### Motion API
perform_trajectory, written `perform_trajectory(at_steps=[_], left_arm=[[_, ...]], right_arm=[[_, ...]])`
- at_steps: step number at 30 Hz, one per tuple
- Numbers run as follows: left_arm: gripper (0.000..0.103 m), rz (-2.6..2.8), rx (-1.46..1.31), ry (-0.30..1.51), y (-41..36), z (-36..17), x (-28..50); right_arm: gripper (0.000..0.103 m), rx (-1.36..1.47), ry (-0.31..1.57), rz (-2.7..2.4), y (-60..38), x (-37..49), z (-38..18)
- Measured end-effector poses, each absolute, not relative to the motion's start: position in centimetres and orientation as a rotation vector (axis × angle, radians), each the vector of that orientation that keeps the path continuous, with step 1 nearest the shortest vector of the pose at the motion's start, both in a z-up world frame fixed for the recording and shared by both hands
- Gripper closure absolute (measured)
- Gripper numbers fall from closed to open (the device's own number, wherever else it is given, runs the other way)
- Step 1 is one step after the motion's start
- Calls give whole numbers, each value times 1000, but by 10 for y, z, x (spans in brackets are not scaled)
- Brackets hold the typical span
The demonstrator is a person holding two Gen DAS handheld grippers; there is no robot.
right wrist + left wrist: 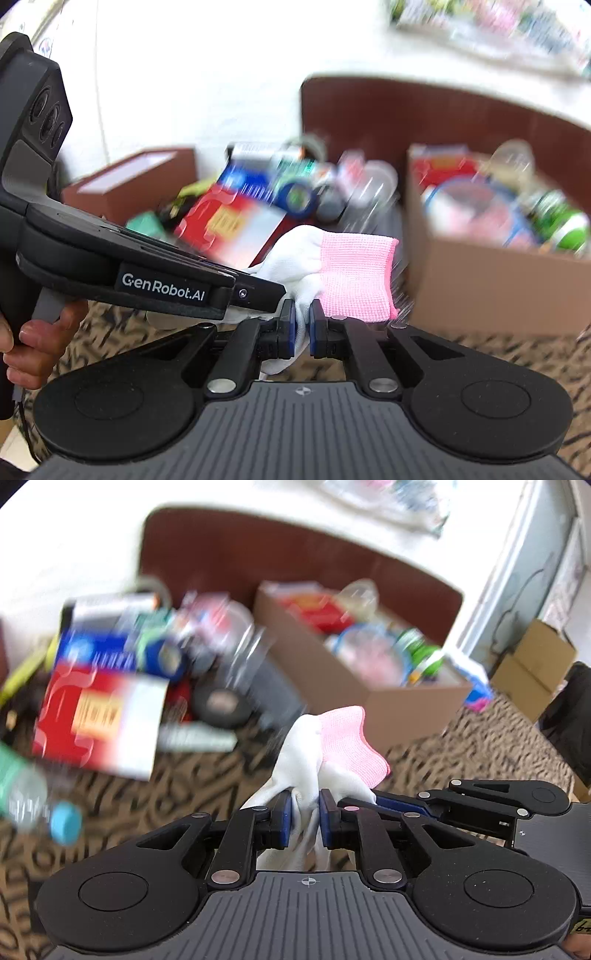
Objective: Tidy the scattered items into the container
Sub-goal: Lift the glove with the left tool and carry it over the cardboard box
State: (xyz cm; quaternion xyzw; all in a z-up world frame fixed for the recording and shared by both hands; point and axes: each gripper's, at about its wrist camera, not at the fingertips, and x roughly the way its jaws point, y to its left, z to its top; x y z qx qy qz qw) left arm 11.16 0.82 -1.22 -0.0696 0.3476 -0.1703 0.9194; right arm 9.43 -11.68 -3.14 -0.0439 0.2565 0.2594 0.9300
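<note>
Both tongs are gripping the same white glove point(295, 760) with a pink knitted cuff point(351, 746), holding it up above a zebra-patterned surface point(461, 746). In the left wrist view, the left tongs point(304, 821) are pinching the bunched white fabric between blue pads point(286, 819), the jaws standing nearly closed with only the cloth between them, and the pink cuff is fanning out above and to the right. The right tongs are reaching in from the right side of that view, their tip meeting the glove just beside the left pair.

In the right wrist view, the right tongs point(303, 330) are likewise clamping a fold of the white fabric, jaws almost together, with the pink cuff sticking out to the right. The left tool's body is crossing in from the left, a hand point(33, 332) wrapping its grip.

Beyond the glove, an open cardboard box point(402, 705) is sitting on the patterned surface, already holding bottles, a red packet and other blurred goods. To its left, a heap of scattered items is lying well apart from the glove: a red and white carton point(99, 720), a blue package point(96, 653), a roll of black tape point(221, 705). A clear bottle with a blue cap point(37, 797) is lying nearer the camera at the left edge. A dark brown headboard-like panel point(277, 554) is standing behind everything.
</note>
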Motion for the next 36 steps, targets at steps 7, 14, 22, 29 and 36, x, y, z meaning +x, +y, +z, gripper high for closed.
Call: perform_trajectory(at_steps=[7, 14, 22, 29, 36], left_arm=[[72, -430, -139, 620, -23, 38, 150], [72, -473, -104, 565, -55, 77, 208], [72, -469, -91, 532, -65, 96, 283], [72, -476, -83, 582, -79, 61, 344], [71, -522, -94, 683, -95, 13, 373]], right_arm=[[94, -60, 394, 451, -155, 118, 8], [94, -23, 312, 388, -181, 166, 38], [94, 9, 285, 383, -201, 239, 52], [94, 14, 358, 351, -215, 290, 24], [94, 18, 471, 316, -237, 315, -14]])
